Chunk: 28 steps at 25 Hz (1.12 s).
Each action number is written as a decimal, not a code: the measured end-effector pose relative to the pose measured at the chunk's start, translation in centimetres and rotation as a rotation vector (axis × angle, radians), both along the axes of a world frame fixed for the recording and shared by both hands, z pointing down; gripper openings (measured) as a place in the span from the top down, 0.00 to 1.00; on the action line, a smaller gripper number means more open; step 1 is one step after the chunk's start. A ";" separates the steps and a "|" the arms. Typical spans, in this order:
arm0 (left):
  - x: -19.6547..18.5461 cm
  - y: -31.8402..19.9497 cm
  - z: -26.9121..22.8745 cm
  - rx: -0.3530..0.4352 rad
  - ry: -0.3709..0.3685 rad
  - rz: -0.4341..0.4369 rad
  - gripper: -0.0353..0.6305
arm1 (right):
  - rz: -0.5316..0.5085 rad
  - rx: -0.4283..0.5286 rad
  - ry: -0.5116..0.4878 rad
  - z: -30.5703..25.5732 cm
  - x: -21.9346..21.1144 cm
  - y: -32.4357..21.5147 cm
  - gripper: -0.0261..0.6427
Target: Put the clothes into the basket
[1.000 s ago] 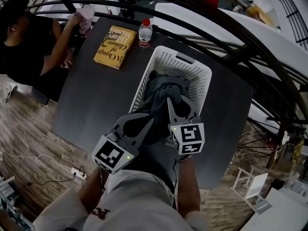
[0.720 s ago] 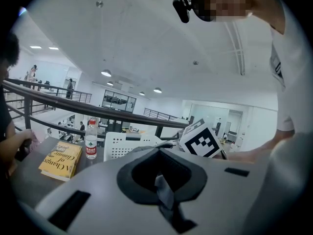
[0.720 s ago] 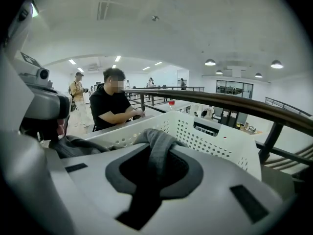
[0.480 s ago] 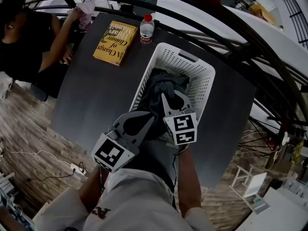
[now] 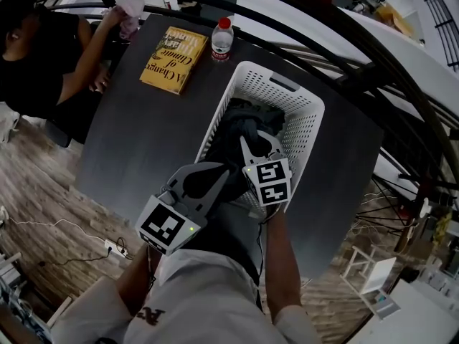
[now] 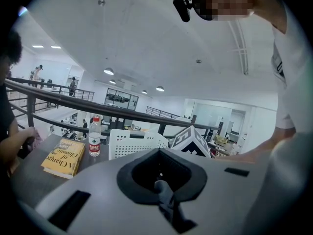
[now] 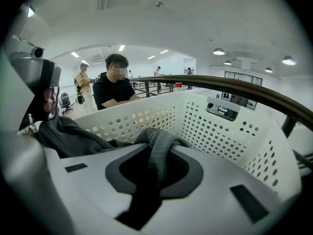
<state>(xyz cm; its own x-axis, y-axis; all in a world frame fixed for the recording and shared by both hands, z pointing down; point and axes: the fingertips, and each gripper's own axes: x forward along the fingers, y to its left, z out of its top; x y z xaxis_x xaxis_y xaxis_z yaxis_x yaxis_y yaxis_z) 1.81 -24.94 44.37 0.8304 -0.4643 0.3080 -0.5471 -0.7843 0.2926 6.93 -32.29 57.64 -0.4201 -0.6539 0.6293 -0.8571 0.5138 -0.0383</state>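
Note:
A white perforated basket stands on the dark table. A dark grey garment is piled inside it and spills over the near rim. My right gripper reaches over the near rim into the basket. It is shut on a twisted fold of the garment, which runs out of the jaws toward the basket wall. My left gripper sits just outside the near rim, to the left. Its jaws are shut with a small grey bit of cloth pinched between them.
A yellow book and a water bottle lie on the table beyond the basket. A person in black sits at the far left corner. A curved dark railing runs behind the table. A wood floor lies to the left.
My right gripper has moved forward from the near rim to further over the basket, taking the garment with it. The left gripper has hardly moved.

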 end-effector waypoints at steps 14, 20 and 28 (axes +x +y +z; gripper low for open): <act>-0.6 -0.4 0.3 -0.009 -0.027 -0.017 0.96 | -0.053 -0.071 0.017 3.7 -0.6 -0.1 0.86; -0.6 -0.2 0.5 -0.012 -0.028 -0.013 0.96 | -0.075 -0.089 0.028 4.7 -1.1 0.1 0.85; -0.4 0.0 0.5 -0.014 -0.025 -0.007 0.96 | -0.126 -0.122 0.070 6.0 -1.7 1.1 0.85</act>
<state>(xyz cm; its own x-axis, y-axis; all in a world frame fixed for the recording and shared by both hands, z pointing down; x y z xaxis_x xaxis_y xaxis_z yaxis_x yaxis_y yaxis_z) 1.43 -24.97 44.86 0.8189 -0.4658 0.3354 -0.5600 -0.7763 0.2892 5.23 -31.21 63.65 -0.4462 -0.5161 0.7312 -0.7889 0.6125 -0.0491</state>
